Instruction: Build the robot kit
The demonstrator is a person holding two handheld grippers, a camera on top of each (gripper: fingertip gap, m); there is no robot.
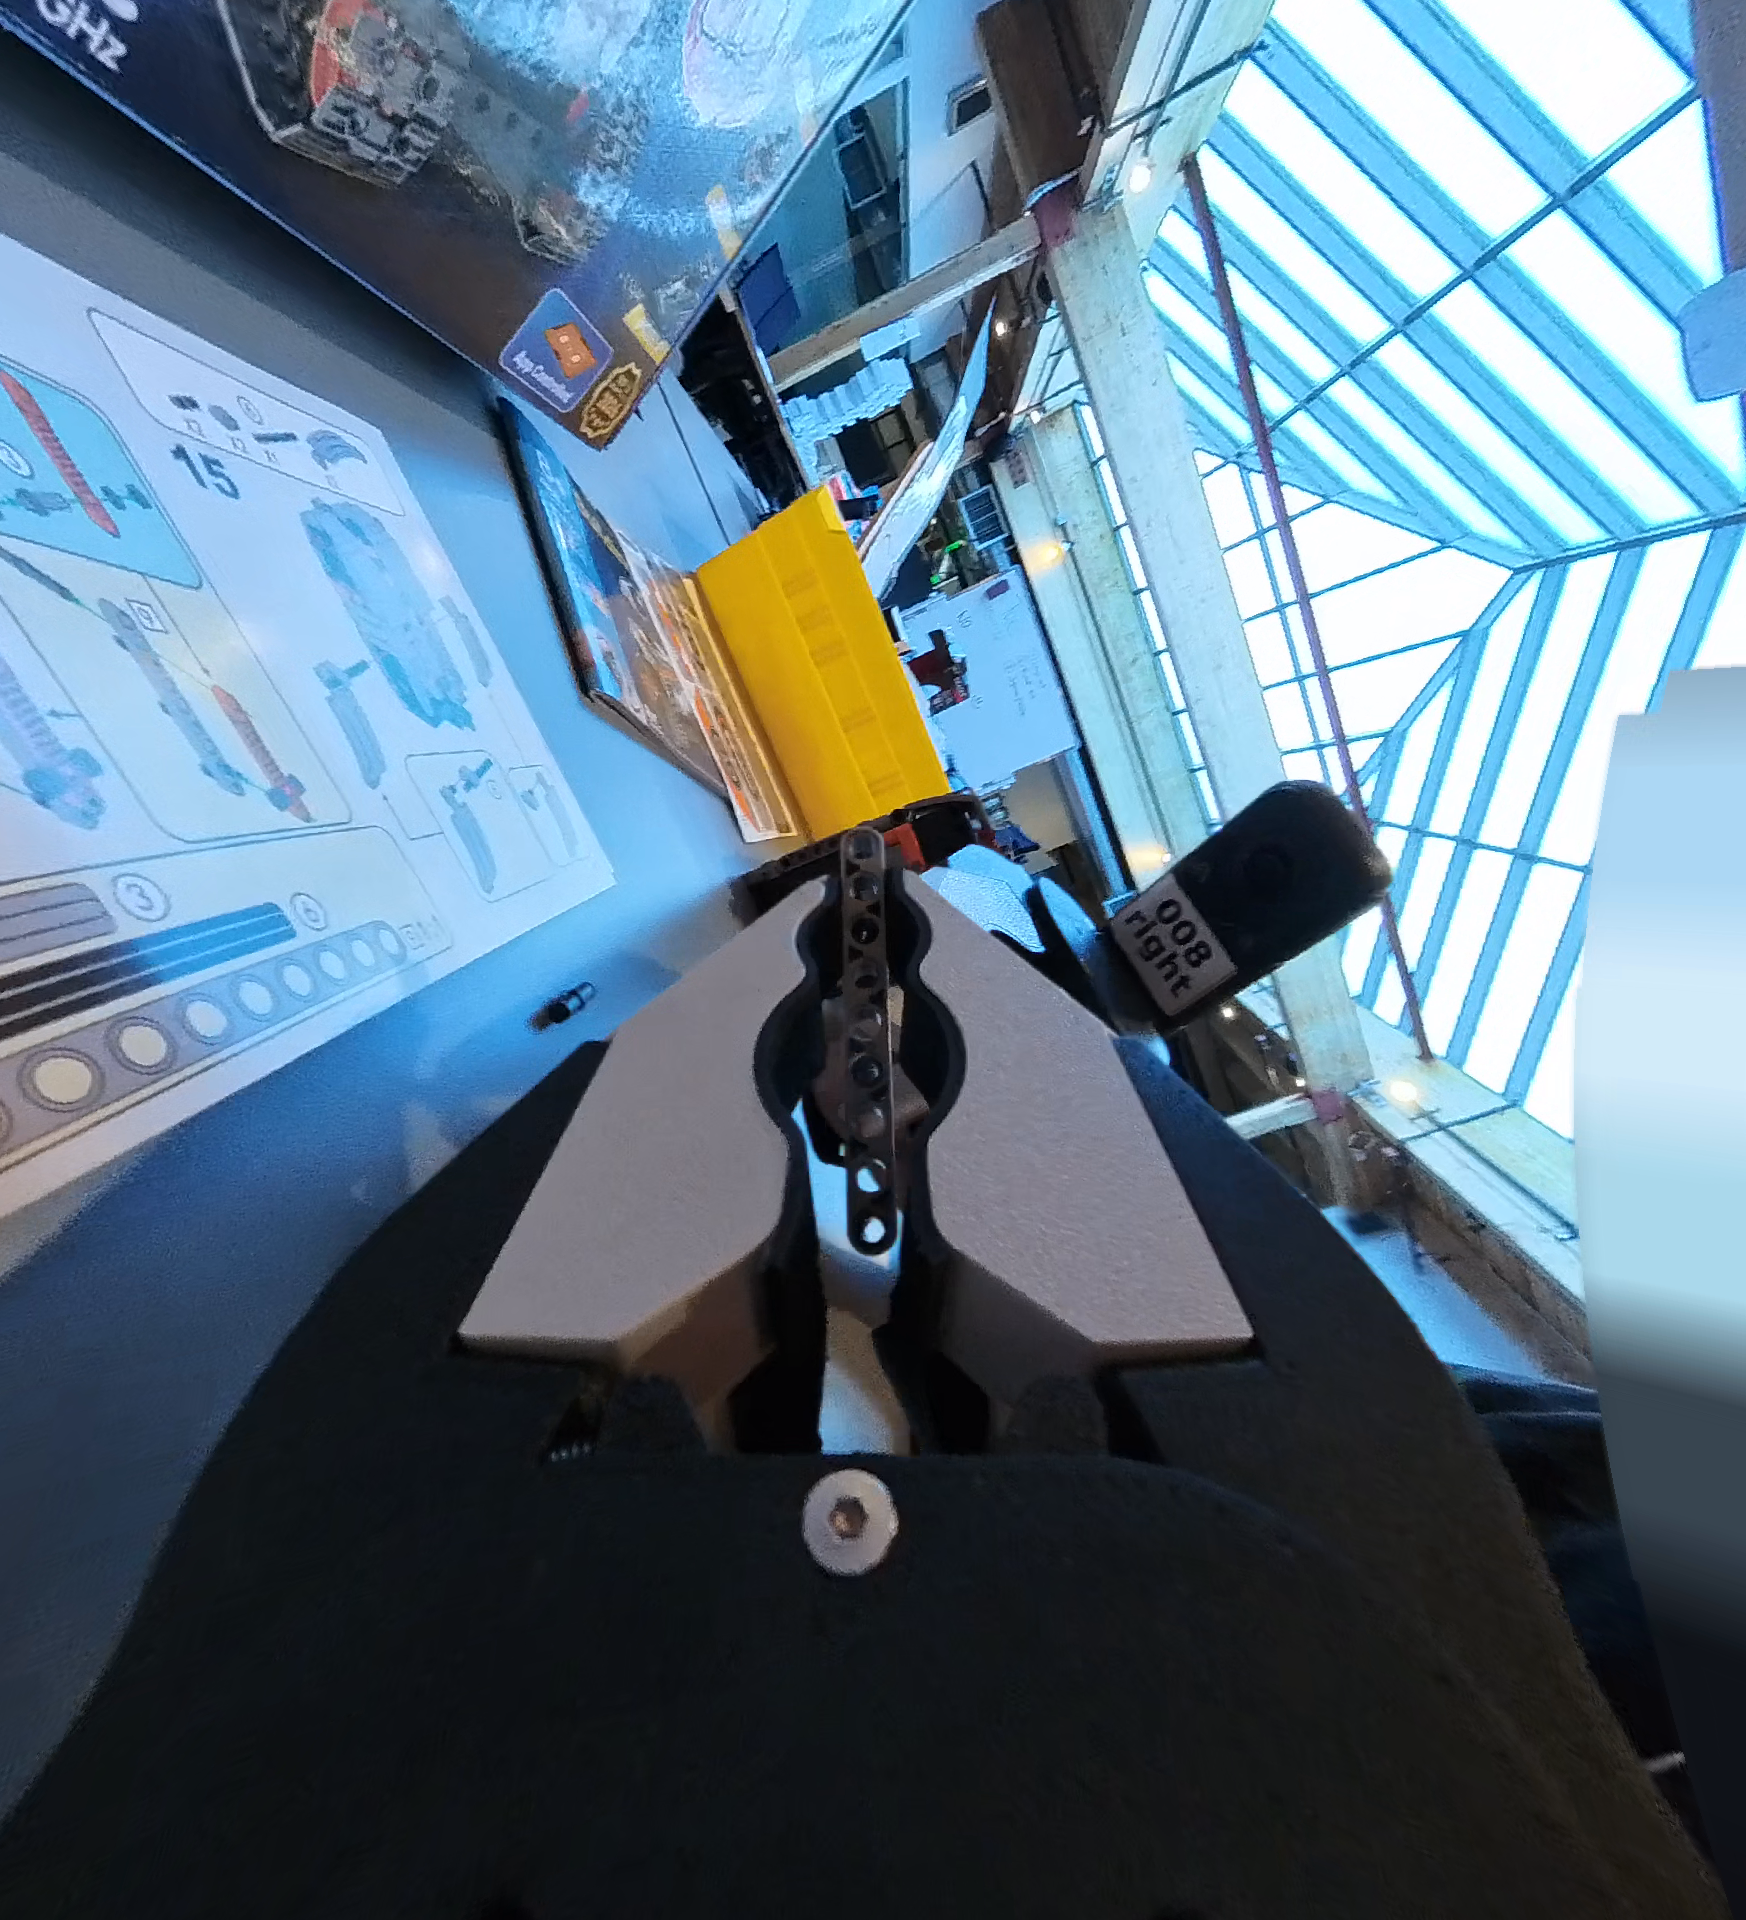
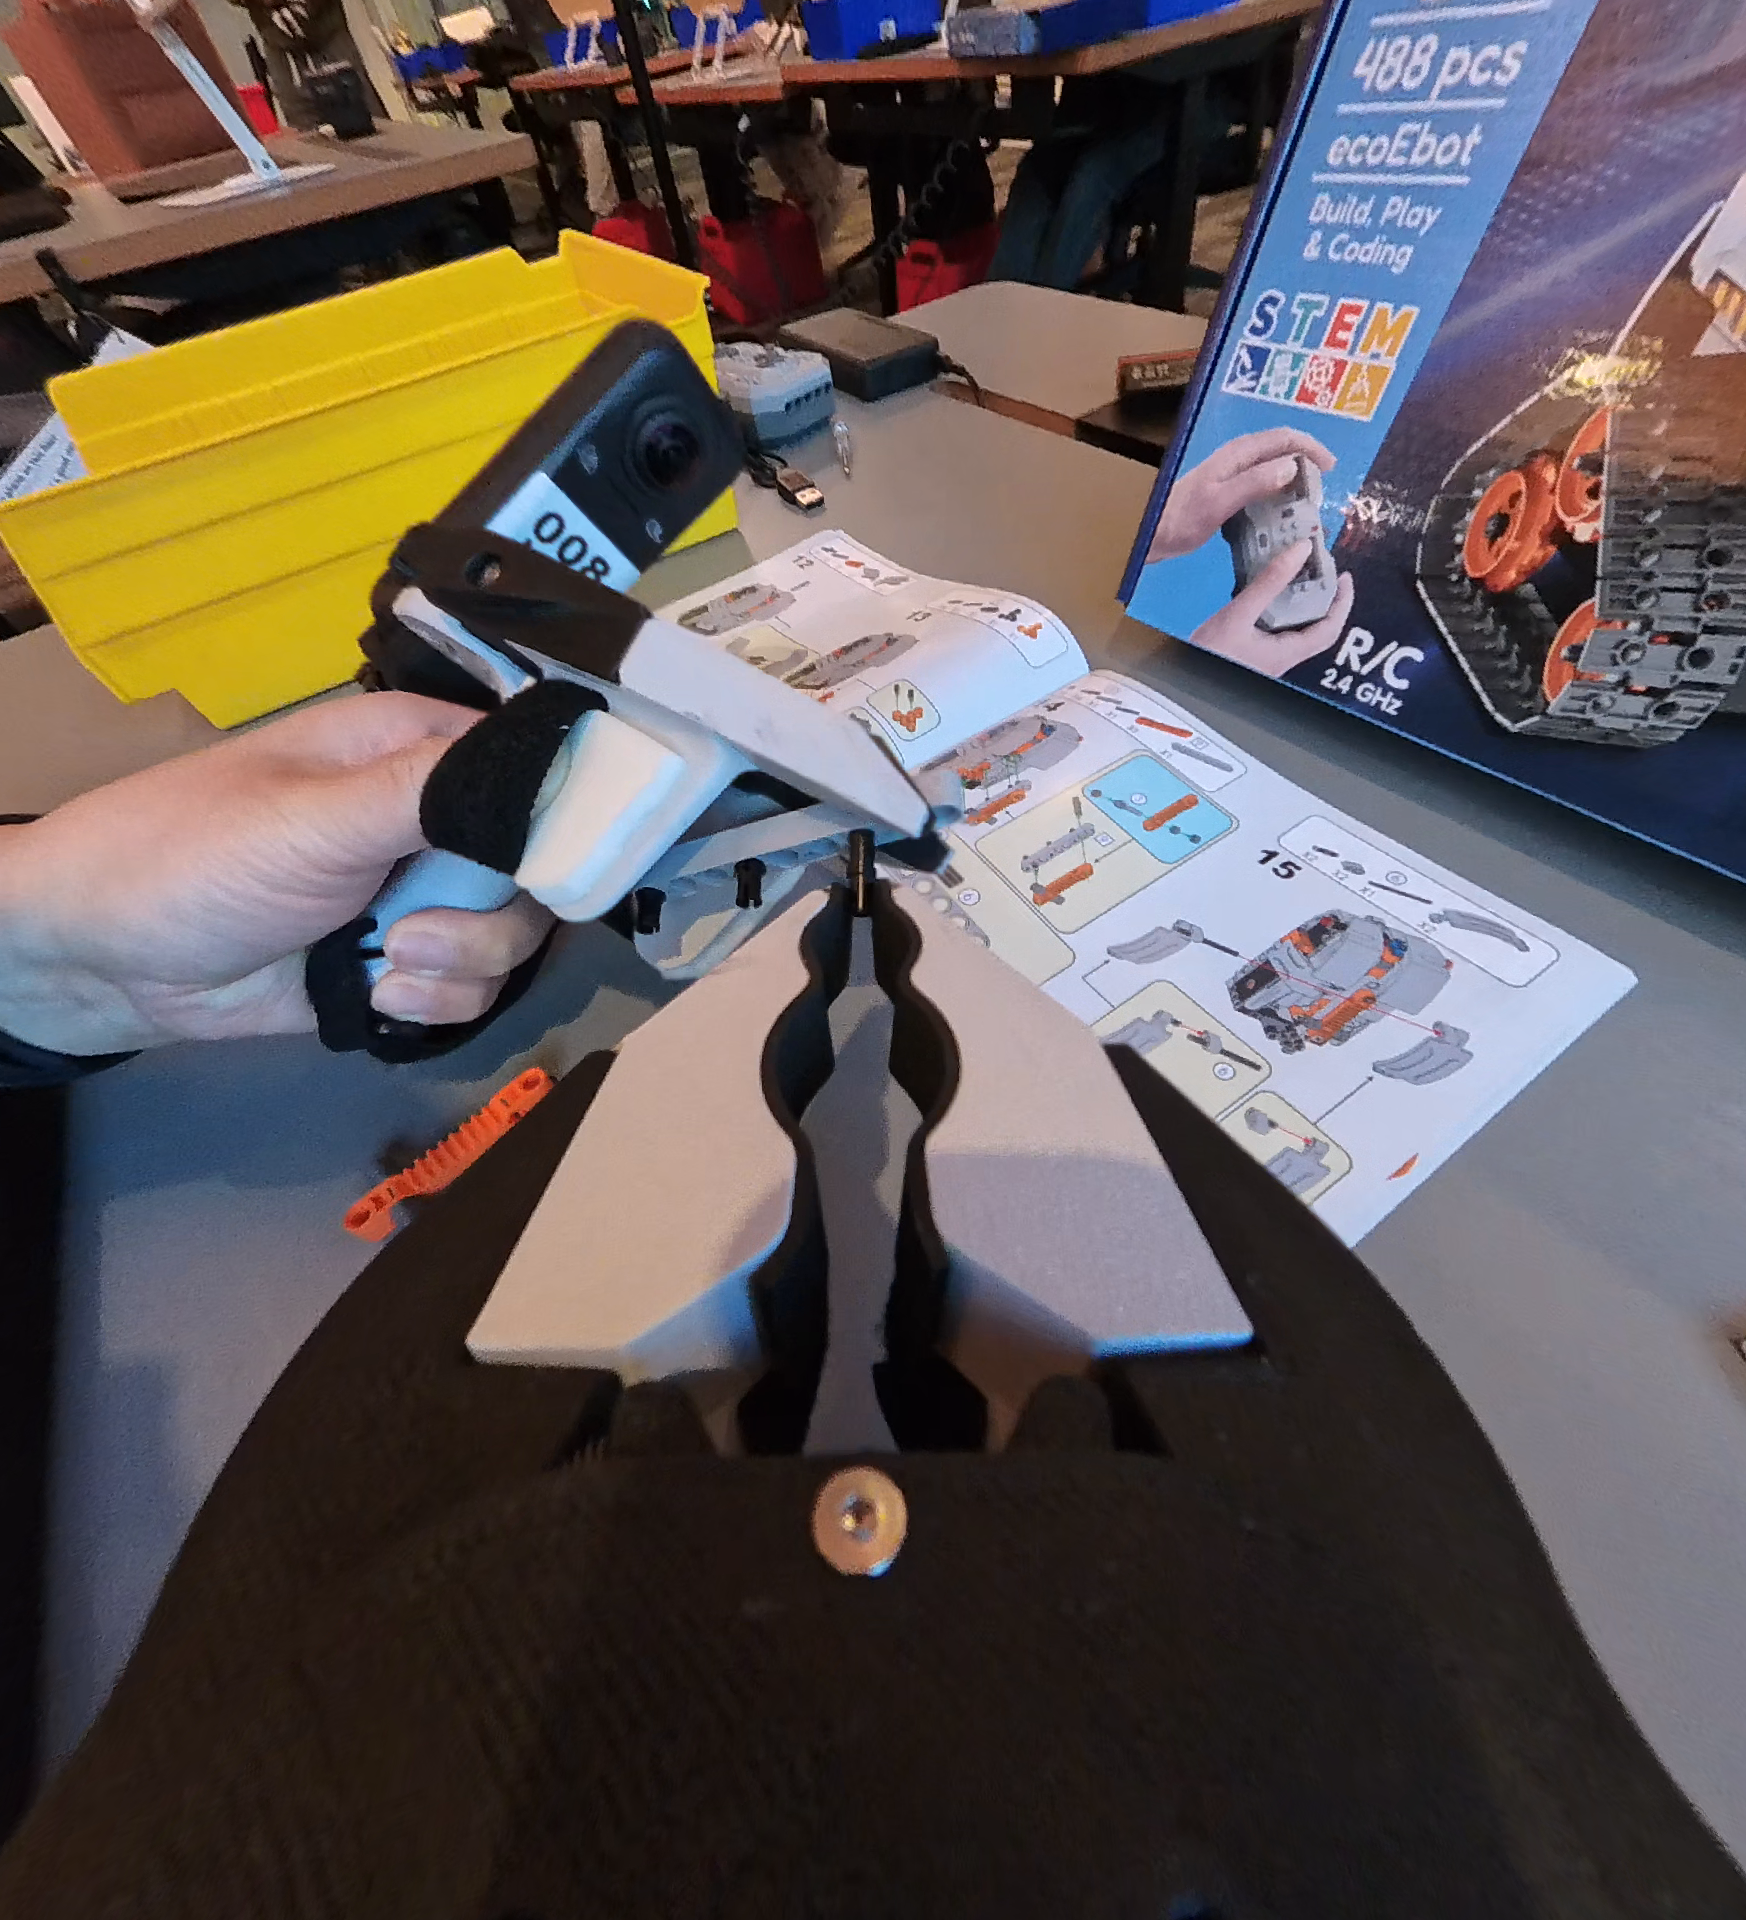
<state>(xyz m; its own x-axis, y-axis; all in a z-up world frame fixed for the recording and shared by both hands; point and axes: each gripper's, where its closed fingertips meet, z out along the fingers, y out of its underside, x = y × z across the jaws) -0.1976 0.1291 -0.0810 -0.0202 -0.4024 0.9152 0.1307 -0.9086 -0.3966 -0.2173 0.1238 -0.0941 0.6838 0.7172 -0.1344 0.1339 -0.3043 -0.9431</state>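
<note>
My left gripper (image 1: 864,883) is shut on a thin grey beam with holes (image 1: 869,997), seen edge-on between the fingers. In the right wrist view a hand (image 2: 173,883) holds that left gripper (image 2: 926,821) tilted above the table, with the grey beam (image 2: 744,844) pointing left and two black pins (image 2: 749,883) hanging from it. My right gripper (image 2: 861,904) is shut on a small black pin (image 2: 861,868), held upright just under the beam's end near the left gripper's tips. The right gripper's camera (image 1: 1253,904) shows beyond the left fingers.
An open instruction booklet (image 2: 1212,883) lies on the grey table (image 2: 1575,1247). A large kit box (image 2: 1523,416) stands at the right. A yellow bin (image 2: 329,468) sits at the back left. An orange toothed bar (image 2: 453,1153) and a loose black pin (image 1: 562,1006) lie on the table. The grippers are tip to tip, or close to it.
</note>
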